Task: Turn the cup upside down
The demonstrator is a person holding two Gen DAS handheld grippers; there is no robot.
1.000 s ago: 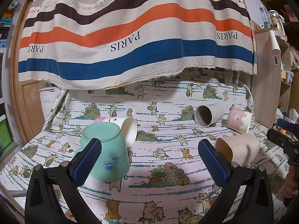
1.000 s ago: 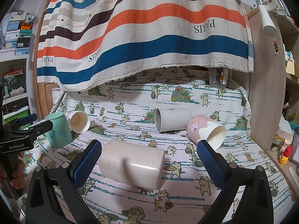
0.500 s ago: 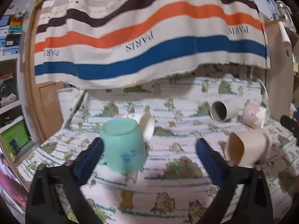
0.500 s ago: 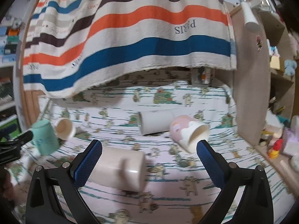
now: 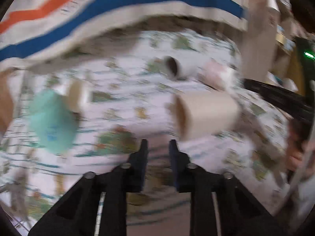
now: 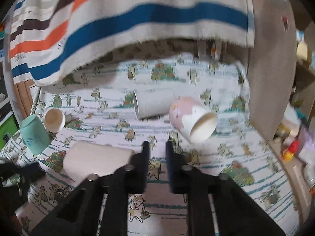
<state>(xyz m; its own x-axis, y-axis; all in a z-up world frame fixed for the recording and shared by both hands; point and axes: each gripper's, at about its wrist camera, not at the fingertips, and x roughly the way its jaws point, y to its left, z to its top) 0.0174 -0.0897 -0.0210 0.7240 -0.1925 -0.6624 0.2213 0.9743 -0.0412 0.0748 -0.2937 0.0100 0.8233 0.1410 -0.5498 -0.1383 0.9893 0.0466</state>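
Observation:
A mint green cup [image 6: 34, 134] stands upside down at the left; it shows blurred in the left wrist view [image 5: 52, 122]. A beige cup [image 6: 96, 160] lies on its side, also in the left wrist view [image 5: 204, 116]. A white cup [image 6: 54, 120], a grey-white cup [image 6: 153, 103] and a pink and white cup [image 6: 192, 119] lie on their sides. My left gripper [image 5: 157, 147] and right gripper [image 6: 156, 147] are nearly shut and hold nothing, both above the cloth short of the cups.
A cat-print cloth [image 6: 226, 157] covers the table. A striped cloth [image 6: 128, 21] hangs over the back. A wooden cabinet side [image 6: 271, 78] stands at the right, with small items [image 6: 289, 151] beside it. The left wrist view is motion-blurred.
Both grippers have closed from wide open to nearly shut with nothing between the fingers. Both cameras swung and tilted; the cups stayed where they were.

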